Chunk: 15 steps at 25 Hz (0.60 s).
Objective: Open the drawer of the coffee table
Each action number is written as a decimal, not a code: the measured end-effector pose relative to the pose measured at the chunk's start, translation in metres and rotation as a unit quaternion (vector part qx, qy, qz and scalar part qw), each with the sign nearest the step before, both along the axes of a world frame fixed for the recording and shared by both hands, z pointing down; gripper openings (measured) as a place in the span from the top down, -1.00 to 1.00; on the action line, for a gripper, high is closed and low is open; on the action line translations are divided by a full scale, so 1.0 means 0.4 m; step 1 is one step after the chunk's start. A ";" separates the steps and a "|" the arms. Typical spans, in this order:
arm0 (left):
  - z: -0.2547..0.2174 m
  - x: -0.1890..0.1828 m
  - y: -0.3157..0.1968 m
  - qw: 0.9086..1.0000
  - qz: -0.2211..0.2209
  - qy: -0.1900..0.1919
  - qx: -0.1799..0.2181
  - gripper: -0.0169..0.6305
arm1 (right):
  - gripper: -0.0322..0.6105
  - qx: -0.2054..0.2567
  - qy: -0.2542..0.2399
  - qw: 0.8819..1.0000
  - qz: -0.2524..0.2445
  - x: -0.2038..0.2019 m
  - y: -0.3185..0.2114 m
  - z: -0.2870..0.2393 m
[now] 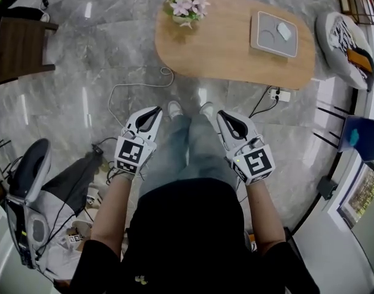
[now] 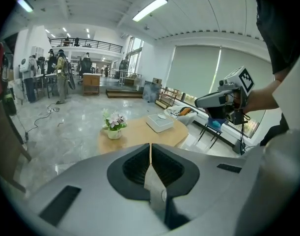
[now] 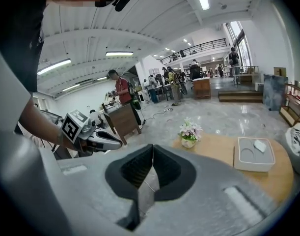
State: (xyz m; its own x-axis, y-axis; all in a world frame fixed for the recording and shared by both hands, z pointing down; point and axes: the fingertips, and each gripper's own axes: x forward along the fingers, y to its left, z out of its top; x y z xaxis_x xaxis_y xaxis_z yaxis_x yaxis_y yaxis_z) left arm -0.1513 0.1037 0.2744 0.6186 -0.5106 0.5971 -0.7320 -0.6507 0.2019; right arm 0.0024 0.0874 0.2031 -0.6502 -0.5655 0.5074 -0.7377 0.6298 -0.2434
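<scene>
**Head view.** The left claw (image 1: 155,111) and the right claw (image 1: 222,114) are held side by side, one on either side of the person's legs (image 1: 188,146). Each has its jaws pressed together with nothing between them. The oval wooden worktop (image 1: 229,54), which is the coffee table of the task, lies ahead of both claw tips and well apart from them, across bare stone floor (image 1: 113,54). It carries a flower pot (image 1: 187,8) ahead of the left claw and a grey tray (image 1: 273,33) ahead and to the right of the right claw. Only its top surface shows, and no drawer can be made out.

**Left gripper view.** The jaws meet along a single seam and are empty. The worktop stands beyond and below the tips. The right claw, also closed, hangs to the right. Only a thin rim of the worktop's near edge shows, with no drawer front or handle.

**Right gripper view.** The jaws are closed on nothing. The flower pot is straight ahead, the tray ahead to the right, and the left claw to the left. The drawer is again unseen.

**Progress (judgement).** Nothing is done yet. Still to come are approaching the worktop, locating the drawer, parting a claw, gripping the pull and drawing it out
</scene>
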 end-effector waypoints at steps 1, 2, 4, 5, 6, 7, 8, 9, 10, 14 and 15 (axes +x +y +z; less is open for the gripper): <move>0.023 0.000 -0.002 1.000 0.000 -0.001 -0.007 0.90 | 0.90 -0.003 0.002 1.000 -0.001 0.000 -0.006 0.022; 0.046 -0.001 -0.003 1.000 0.001 -0.003 -0.014 0.90 | 0.90 -0.007 0.007 1.000 -0.003 -0.001 -0.009 0.045; 0.096 -0.003 -0.003 1.000 0.005 -0.010 -0.024 0.90 | 0.90 -0.017 0.024 1.000 -0.010 0.000 -0.013 0.098; 0.121 -0.004 -0.003 0.999 0.009 -0.014 -0.028 0.90 | 0.90 -0.020 0.030 0.999 -0.011 0.002 -0.015 0.127; 0.146 -0.005 -0.004 0.999 0.013 -0.017 -0.030 0.90 | 0.90 -0.024 0.033 0.999 -0.012 0.005 -0.019 0.155; 0.171 -0.007 -0.006 0.999 0.017 -0.021 -0.033 0.90 | 0.90 -0.028 0.033 0.999 -0.011 0.006 -0.023 0.181; 0.197 -0.008 -0.009 0.999 0.019 -0.025 -0.037 0.90 | 0.90 -0.033 0.031 0.999 -0.011 0.006 -0.027 0.206; 0.223 -0.010 -0.010 0.999 0.019 -0.027 -0.042 0.90 | 0.90 -0.040 0.030 0.999 -0.012 0.005 -0.030 0.229; 0.249 -0.011 -0.010 0.998 0.018 -0.029 -0.048 0.90 | 0.90 -0.046 0.030 0.998 -0.014 0.005 -0.029 0.253; 0.354 -0.006 -0.011 0.997 0.022 -0.035 -0.062 0.90 | 0.90 -0.068 0.035 0.997 -0.018 0.015 -0.022 0.359; 0.381 -0.002 -0.013 0.997 0.026 -0.036 -0.063 0.90 | 0.90 -0.071 0.035 0.997 -0.017 0.019 -0.024 0.382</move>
